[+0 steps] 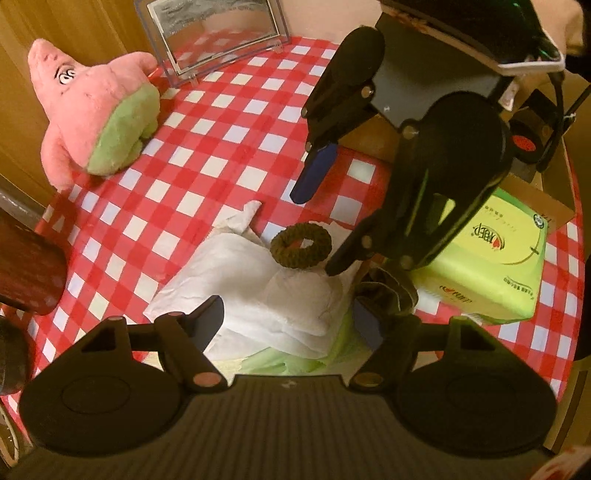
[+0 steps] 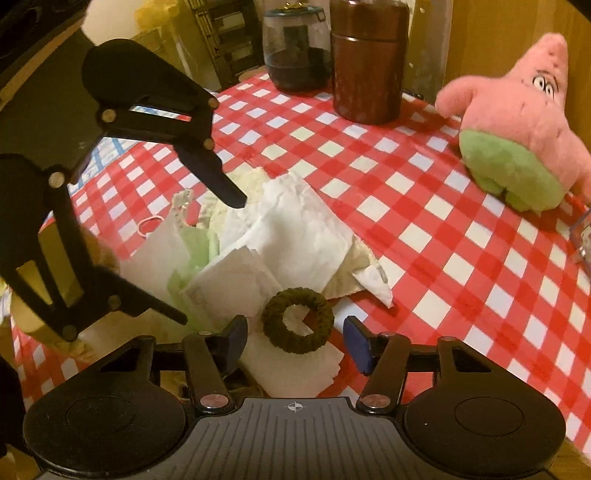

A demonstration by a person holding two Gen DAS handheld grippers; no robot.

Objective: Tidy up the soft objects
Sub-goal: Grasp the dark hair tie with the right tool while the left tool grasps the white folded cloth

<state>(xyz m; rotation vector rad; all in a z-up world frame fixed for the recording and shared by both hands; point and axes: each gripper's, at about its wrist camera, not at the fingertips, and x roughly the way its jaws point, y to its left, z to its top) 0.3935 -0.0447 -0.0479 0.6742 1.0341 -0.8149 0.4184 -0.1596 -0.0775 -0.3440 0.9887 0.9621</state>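
Observation:
A dark olive scrunchie [image 1: 299, 245] [image 2: 297, 319] lies on crumpled white tissues [image 1: 266, 295] [image 2: 295, 229] in the middle of the checked table. My right gripper [image 2: 295, 341] [image 1: 321, 227] straddles the scrunchie with its jaws open, and a small gap shows on each side. My left gripper [image 1: 290, 325] [image 2: 207, 258] hangs open over the tissue pile, its fingers on either side of the white and pale green sheets. A pink starfish plush [image 1: 92, 110] [image 2: 517, 122] with green shorts sits apart at the table's edge.
A green tissue pack [image 1: 491, 266] lies beside the pile. A clear plastic box [image 1: 218, 33] stands behind the plush. A brown jar [image 2: 365, 62] and a glass jar [image 2: 295, 48] stand at the far side. The red-and-white cloth [image 1: 221, 147] covers the table.

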